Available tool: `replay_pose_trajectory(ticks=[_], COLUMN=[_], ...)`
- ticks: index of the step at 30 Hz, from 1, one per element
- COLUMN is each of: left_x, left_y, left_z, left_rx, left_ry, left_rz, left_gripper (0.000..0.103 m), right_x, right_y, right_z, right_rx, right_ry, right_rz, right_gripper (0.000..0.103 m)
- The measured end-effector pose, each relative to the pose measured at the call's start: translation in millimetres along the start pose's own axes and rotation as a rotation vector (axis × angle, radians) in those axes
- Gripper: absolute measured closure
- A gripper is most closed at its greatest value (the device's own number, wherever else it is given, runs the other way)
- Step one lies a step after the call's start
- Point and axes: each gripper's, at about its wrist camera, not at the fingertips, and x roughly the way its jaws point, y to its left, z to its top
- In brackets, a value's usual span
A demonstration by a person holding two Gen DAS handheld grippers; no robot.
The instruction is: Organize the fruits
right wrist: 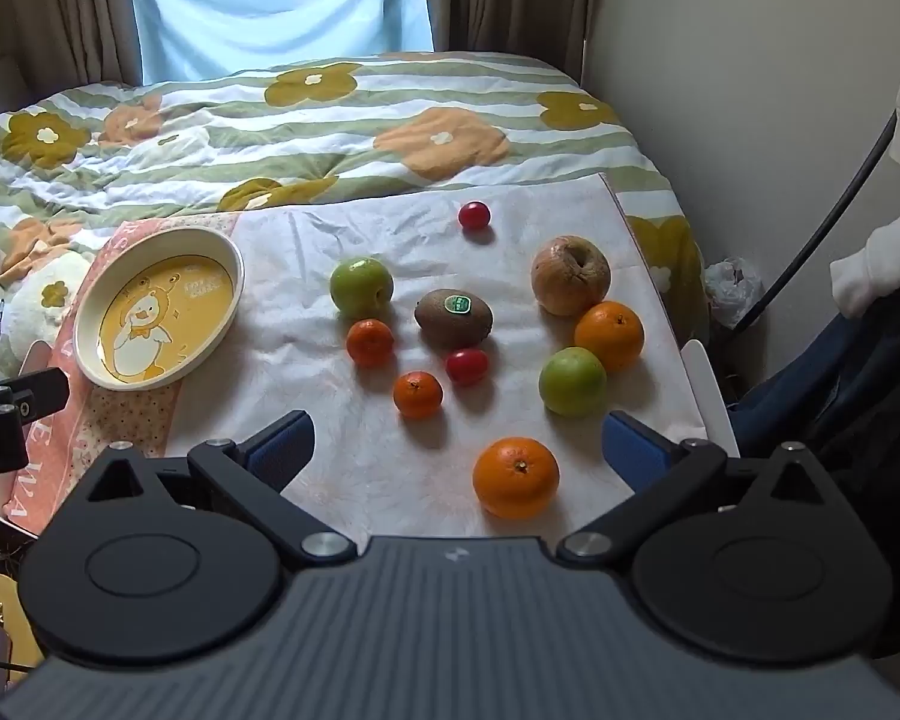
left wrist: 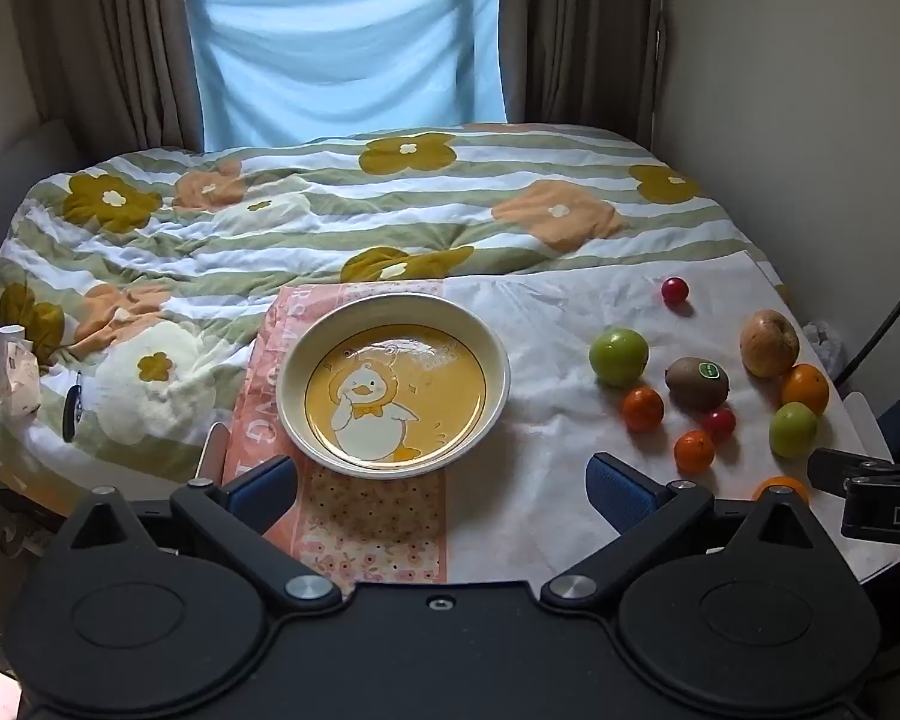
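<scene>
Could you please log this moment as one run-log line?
left gripper: open, empty | right gripper: open, empty | plate: empty | fruits: loose on white cloth

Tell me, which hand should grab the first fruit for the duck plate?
Probably the right gripper: its open jaws sit just before the big orange. The left gripper faces the empty plate.

The fruits (right wrist: 456, 315) sit close together, with small gaps. The cloth (right wrist: 282, 300) between them and the plate (right wrist: 234, 258) is bare.
</scene>
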Motion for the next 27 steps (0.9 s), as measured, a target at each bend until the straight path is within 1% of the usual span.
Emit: replay_pose_trajectory(ticks=[6,7,8,15,27], left_x=[1.5,1.9,-1.1,-2.4,-7.4], left_y=[-0.7,-0.6,1.7,1.0,0.9], left_z=[1.2,1.7,1.5,-0.1,1.3], left_rx=[-0.017,-0.022,0.0,0.009,0.01], left_ry=[0.008,0.009,-0.012,-0.025,-0.035], left_rz=[0.025,0.025,-0.001,0.018,0.017], left_gripper=[0.0,0.0,0.0,0.0,0.0], right_x=[0.5,0.8,0.7,-0.2,-3.8], right_y=[1.5,1.8,1.9,3.8,7.5], right_z=[0.6,0.8,0.9,1.0,1.9], right_rx=[-0.001,-0.001,-0.001,-0.001,-0.003], right_ry=[-0.007,-0.007,-0.008,-0.007,-0.012], right_rz=[-0.002,-0.002,-0.001,0.002,0.001], right_gripper=[0.0,0.0,0.0,0.0,0.0])
